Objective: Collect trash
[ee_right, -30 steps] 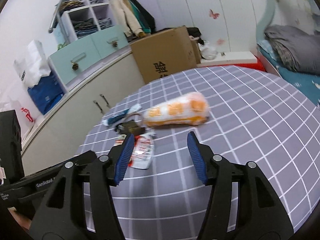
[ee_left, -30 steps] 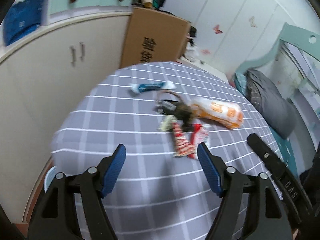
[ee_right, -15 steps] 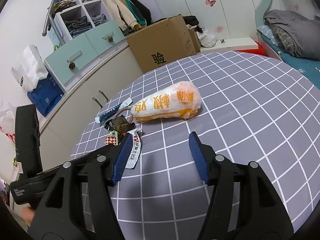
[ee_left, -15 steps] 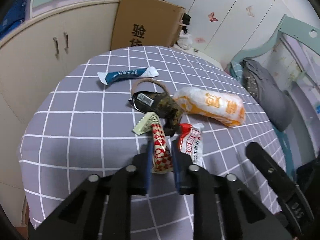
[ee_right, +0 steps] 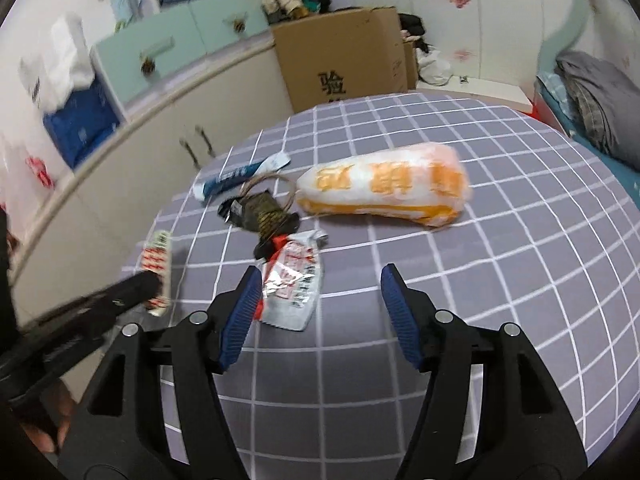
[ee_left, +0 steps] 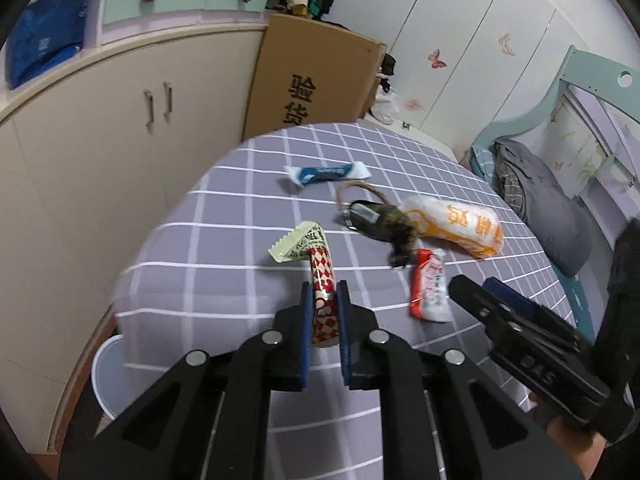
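My left gripper (ee_left: 323, 300) is shut on a red-and-white checked wrapper (ee_left: 322, 276) and holds it above the table; the wrapper also shows in the right wrist view (ee_right: 157, 258). My right gripper (ee_right: 318, 284) is open, its left pad beside a red-and-silver wrapper (ee_right: 294, 280) lying on the table. An orange-and-white bag (ee_right: 384, 194), a dark crumpled wrapper (ee_right: 260, 212) and a blue-and-white wrapper (ee_right: 240, 174) lie further back. The same pieces appear in the left wrist view: bag (ee_left: 456, 224), dark wrapper (ee_left: 380, 222), blue wrapper (ee_left: 326, 172), red-and-silver wrapper (ee_left: 428, 286).
The round table has a grey checked cloth (ee_right: 500, 280). A white bin (ee_left: 106, 372) stands on the floor below the table's left edge. A cardboard box (ee_left: 312, 80) and cream cabinets (ee_left: 100, 120) stand behind. A bed (ee_left: 560, 216) is at the right.
My left gripper closed on the checked wrapper and has lifted it off the pile, toward the table's left edge. My right gripper moved closer to the red-and-silver wrapper, staying open.
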Available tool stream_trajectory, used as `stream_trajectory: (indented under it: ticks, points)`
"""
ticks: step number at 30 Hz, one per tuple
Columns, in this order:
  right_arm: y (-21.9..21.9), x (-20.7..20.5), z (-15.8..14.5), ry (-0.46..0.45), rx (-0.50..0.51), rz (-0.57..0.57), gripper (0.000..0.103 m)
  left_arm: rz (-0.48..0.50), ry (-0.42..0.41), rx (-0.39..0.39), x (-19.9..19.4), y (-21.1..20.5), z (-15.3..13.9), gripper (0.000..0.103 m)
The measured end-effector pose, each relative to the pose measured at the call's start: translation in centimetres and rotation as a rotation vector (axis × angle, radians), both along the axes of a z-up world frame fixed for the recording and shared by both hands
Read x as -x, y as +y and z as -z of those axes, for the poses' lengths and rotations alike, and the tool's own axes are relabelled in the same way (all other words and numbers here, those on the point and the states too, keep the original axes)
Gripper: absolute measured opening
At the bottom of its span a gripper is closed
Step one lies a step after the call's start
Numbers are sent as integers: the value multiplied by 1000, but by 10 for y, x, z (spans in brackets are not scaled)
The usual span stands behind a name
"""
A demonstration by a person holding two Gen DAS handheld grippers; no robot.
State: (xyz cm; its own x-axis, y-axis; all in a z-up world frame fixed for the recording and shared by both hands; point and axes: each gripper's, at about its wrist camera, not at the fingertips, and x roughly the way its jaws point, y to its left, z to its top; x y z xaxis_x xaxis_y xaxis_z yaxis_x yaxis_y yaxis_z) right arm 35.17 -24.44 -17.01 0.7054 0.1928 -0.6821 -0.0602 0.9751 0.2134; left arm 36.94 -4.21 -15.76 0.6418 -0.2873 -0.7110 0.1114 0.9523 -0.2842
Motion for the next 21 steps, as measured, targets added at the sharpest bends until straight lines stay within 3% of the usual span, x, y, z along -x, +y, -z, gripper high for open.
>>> stream_trajectory:
  ticks: [6, 7, 8, 9, 14, 16, 21]
  points:
    - [24, -14, 6, 41, 93, -27, 60, -33, -28, -31, 16, 29, -5, 11]
    - [25, -15, 7, 44, 105, -24, 57, -35, -32, -37, 18, 33, -6, 11]
    - [28, -17, 8, 51, 114, -24, 43, -38, -36, -41, 21, 35, -7, 11]
    - [29, -18, 9, 62, 118, -29, 36, -41, -40, -44, 23, 38, -7, 11]
    - [30, -17, 10, 61, 131, -32, 29, -55, -44, -29, 35, 57, -9, 11]
    - [29, -11, 7, 43, 118, -40, 0, -57, -50, -29, 39, 64, -9, 11]
    - [36, 2, 5, 50, 135, -50, 0, -69, -52, -10, 53, 83, -10, 11]
